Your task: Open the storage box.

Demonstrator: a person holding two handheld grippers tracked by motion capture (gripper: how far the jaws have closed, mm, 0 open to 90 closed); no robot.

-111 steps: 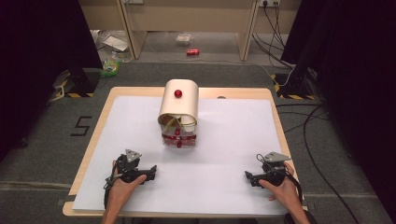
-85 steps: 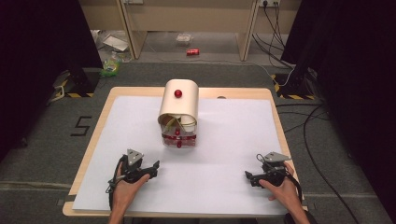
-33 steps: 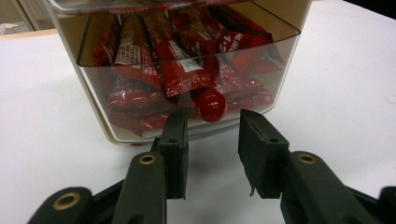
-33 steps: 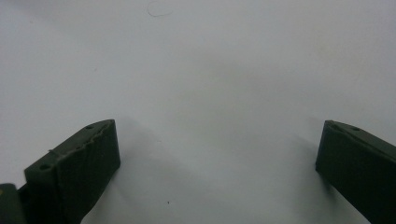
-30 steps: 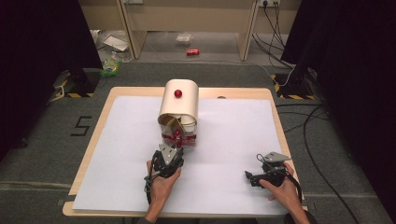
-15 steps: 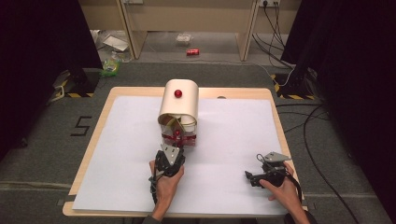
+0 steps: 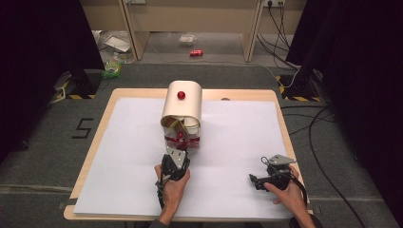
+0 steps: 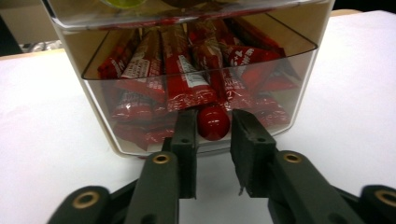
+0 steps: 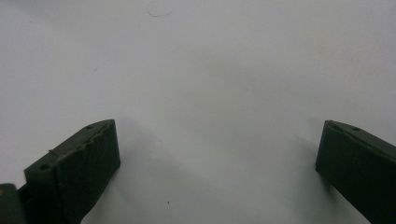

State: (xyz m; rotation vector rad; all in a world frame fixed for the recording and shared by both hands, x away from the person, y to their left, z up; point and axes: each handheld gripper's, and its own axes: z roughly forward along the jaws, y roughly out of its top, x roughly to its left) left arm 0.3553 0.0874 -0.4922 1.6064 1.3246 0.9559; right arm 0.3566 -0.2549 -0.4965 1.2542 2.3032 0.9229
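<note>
The high view looks forward and down over the white-covered wooden table. The left claw camera sits close before the clear-fronted cream snack box, also seen from above; the right claw camera faces bare tabletop.

Glossy red knob, clear plastic drawer

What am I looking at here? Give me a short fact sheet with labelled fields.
Setting: wooden table under a white sheet
Main object: cream box with rounded lid, clear drawer of red snack packets at its base
Drawer handle: round red knob
Left gripper: at the drawer, fingers either side of the knob, just been closing, small gap on the right side
Right gripper: fingers wide apart over the bare sheet
</note>
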